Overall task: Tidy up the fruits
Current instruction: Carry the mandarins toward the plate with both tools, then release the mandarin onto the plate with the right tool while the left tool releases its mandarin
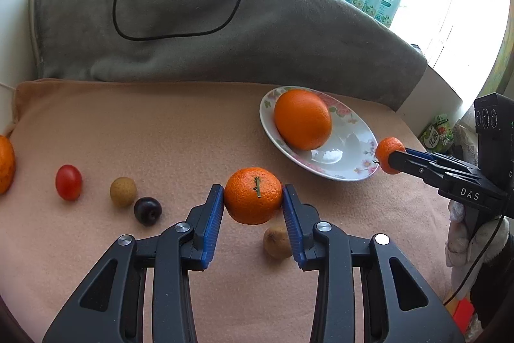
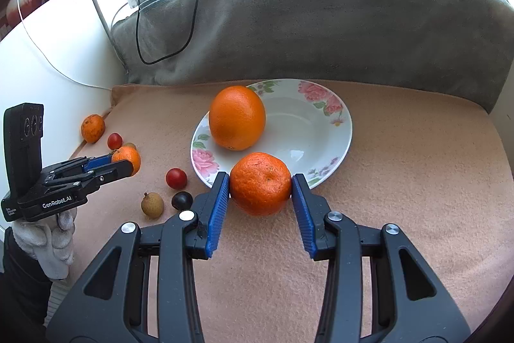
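A peach blanket point(image 2: 401, 182) carries a floral plate point(image 2: 321, 105), tomatoes point(image 2: 176, 178) and a plum point(image 2: 181, 200).

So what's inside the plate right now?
Only one large orange lies in the plate, toward its left side. The right gripper's mandarin hides part of the near rim.
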Demonstrator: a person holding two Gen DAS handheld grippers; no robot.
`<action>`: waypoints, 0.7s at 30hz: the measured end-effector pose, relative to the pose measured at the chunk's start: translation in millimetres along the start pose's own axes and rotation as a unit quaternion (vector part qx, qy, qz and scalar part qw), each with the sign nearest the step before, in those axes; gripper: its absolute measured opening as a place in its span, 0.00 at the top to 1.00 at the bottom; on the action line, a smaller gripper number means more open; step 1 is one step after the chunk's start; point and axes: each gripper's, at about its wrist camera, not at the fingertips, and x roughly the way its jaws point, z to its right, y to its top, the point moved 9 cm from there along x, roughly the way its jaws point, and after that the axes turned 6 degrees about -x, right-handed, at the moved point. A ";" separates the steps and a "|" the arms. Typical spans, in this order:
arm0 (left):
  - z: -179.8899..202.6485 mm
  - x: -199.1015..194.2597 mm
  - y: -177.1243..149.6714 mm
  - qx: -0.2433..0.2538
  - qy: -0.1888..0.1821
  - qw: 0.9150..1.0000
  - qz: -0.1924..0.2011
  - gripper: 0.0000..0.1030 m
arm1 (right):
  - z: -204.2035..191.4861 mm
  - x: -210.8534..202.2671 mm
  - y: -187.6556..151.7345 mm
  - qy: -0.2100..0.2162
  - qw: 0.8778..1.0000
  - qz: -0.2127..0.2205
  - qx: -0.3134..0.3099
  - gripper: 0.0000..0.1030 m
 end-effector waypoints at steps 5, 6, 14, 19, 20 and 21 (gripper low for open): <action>15.9 8.1 14.3 0.011 -0.012 1.000 0.005 0.66 | 11.8 3.0 5.2 -0.009 1.000 0.000 0.004 0.59; 20.6 9.7 16.1 0.013 -0.014 1.000 0.005 0.66 | 14.2 3.8 6.7 -0.011 1.000 0.000 0.005 0.59; 53.9 25.2 18.9 0.033 -0.035 0.999 -0.001 0.66 | 36.4 17.6 18.6 -0.018 1.000 -0.008 0.016 0.59; 70.2 31.6 18.7 0.045 -0.042 0.998 -0.003 0.66 | 47.0 26.1 26.0 -0.020 1.000 -0.011 0.021 0.59; 73.0 33.3 18.6 0.048 -0.042 0.998 -0.004 0.66 | 48.7 27.8 27.2 -0.022 0.999 -0.012 0.022 0.59; 75.3 34.9 18.5 0.050 -0.042 0.998 -0.005 0.66 | 50.6 29.5 28.5 -0.022 0.999 -0.012 0.024 0.59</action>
